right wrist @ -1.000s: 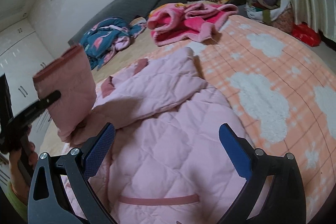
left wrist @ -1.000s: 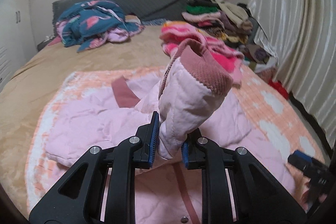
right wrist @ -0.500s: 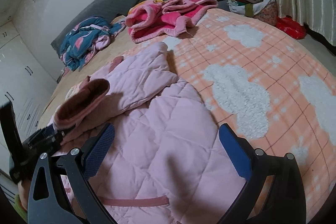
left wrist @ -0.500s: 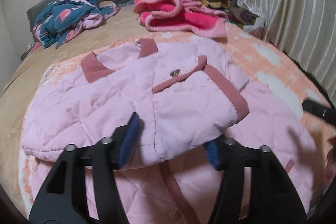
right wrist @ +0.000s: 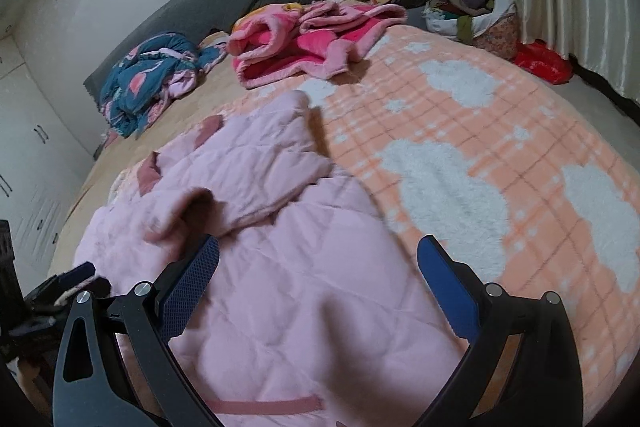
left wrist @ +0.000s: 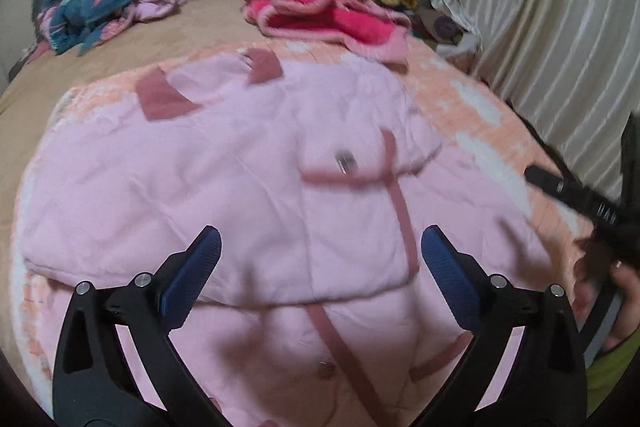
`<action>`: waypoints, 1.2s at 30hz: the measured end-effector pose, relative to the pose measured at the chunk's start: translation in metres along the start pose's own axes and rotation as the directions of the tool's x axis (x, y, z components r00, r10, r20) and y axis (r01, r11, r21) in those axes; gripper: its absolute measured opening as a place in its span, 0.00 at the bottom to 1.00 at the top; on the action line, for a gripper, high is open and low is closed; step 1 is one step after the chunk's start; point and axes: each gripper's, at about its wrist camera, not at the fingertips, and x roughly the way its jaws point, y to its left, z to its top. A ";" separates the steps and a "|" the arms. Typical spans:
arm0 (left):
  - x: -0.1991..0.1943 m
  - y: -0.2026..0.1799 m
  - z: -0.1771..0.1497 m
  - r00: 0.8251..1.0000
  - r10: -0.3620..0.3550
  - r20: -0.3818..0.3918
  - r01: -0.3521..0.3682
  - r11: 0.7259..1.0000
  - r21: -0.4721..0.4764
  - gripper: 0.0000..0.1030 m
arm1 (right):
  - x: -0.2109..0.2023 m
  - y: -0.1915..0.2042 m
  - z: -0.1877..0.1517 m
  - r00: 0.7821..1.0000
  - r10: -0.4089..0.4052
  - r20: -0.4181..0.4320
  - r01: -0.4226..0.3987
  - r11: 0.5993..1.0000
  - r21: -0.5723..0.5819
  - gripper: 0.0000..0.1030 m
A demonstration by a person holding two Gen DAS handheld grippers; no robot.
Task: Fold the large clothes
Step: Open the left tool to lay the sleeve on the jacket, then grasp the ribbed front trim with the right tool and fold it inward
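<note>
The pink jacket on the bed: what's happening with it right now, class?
A person with a tool in each hand is folding the pink jacket, which lies on an orange blanket on the bed. One sleeve lies folded across the jacket's front. The left tool hangs just above that sleeve, its jaws opening, nothing gripped. The right tool hovers open over the jacket's other side, holding nothing. Other clothes sit piled near the headboard.

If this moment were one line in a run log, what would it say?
task: fold jacket | left gripper: opening, nothing between jaws | right gripper: open, empty | pink jacket: sleeve folded across body, on bed
</note>
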 end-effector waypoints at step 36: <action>-0.050 0.251 -0.012 0.939 0.336 0.070 -0.246 0.800 -0.547 0.91 | 0.046 0.158 0.023 0.951 0.308 -0.024 -0.304 0.917 -0.258 0.15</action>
